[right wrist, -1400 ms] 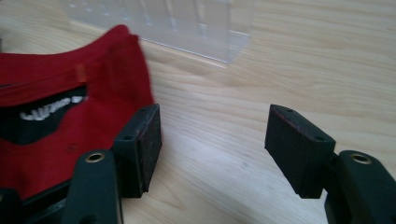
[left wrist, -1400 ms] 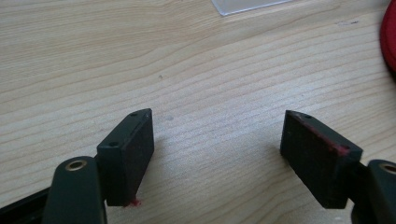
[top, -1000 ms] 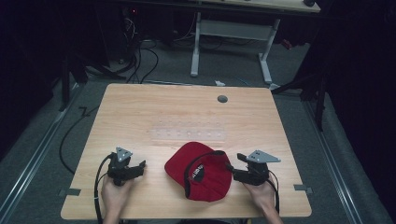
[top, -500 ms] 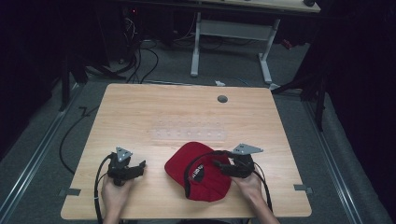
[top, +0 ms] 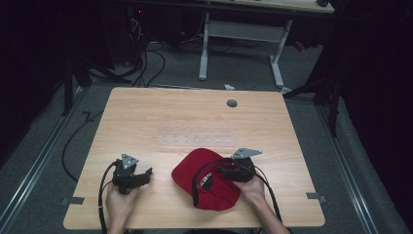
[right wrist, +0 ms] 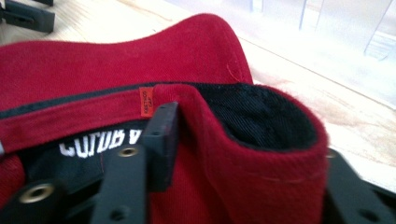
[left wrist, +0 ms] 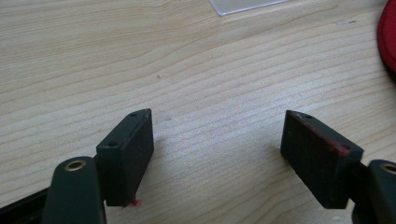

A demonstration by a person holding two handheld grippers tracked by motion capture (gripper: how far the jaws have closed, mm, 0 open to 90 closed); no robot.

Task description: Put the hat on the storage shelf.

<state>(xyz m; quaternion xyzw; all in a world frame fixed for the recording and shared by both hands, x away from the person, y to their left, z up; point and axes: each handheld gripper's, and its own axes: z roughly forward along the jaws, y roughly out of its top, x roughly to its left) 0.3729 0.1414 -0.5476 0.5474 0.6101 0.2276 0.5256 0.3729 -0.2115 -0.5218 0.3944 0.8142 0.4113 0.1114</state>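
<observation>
Standing on grey carpet in a dim room with a white-legged desk [top: 243, 36] behind it, the table [top: 160, 117] has a pale wood-grain top with a small round grey cap [top: 232, 103] near its far edge and a clear plastic strip [top: 195, 140] across its middle. Near the front edge lies a red cloth cap [top: 207, 178] with a black lining and white lettering inside. The right gripper [right wrist: 243, 154] has just been closing its jaws with a bunched fold of the cap between them, while the left gripper [left wrist: 217, 154] rests well apart on bare wood, jaws wide and holding nothing.
</observation>
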